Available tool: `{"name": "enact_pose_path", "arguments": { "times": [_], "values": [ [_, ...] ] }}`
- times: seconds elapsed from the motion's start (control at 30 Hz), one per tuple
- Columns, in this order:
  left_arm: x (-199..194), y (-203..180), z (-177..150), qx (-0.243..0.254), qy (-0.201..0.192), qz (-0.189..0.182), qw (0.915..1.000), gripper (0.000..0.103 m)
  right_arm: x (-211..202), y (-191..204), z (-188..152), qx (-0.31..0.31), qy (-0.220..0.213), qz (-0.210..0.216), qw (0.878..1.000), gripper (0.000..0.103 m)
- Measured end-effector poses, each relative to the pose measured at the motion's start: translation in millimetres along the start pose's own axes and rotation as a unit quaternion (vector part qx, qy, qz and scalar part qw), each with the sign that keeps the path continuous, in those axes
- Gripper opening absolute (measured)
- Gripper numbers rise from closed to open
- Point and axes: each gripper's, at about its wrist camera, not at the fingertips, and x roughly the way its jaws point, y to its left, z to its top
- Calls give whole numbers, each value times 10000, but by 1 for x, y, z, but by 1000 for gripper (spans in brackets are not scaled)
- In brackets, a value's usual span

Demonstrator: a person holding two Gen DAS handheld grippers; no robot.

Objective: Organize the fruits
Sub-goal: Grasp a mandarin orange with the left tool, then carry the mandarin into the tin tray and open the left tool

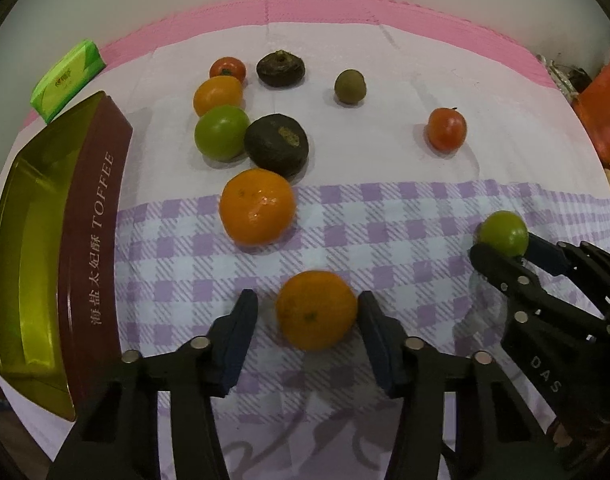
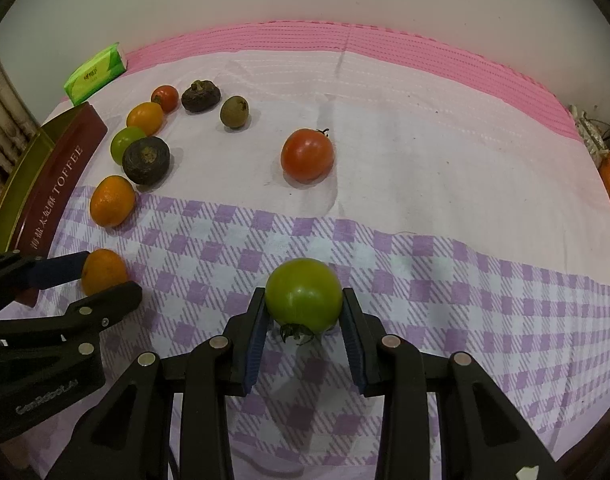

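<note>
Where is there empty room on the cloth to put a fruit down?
The widest bare patch lies right of the red tomato, toward the pink mat. The checkered strip between the two grippers is also free. It is crowded by the toffee tin, where fruits cluster.

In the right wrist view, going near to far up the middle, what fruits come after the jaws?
Green tomato between the right gripper jaws → red tomato on the white cloth → small brown-green round fruit, farther back and leftward.
</note>
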Motion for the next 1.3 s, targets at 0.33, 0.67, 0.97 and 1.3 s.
{"name": "enact_pose_path", "arguments": {
  "times": [0.33, 0.67, 0.97, 1.3],
  "values": [
    [-4, 4, 3, 24, -48, -194, 9998, 37, 0, 0, 0, 10, -1, -2, 10000, 33],
    [-61, 41, 9, 169, -626, 270, 9975, 37, 1, 0, 0, -31, -21, -30, 10000, 33],
    [-76, 145, 2, -646, -650, 1017, 9906, 37, 1, 1, 0, -66, -27, -79, 9999, 34],
    [-44, 212, -30, -1269, 32, 1185, 9848, 37, 1, 2, 0, -86, -32, -120, 9999, 33]
  ]
}}
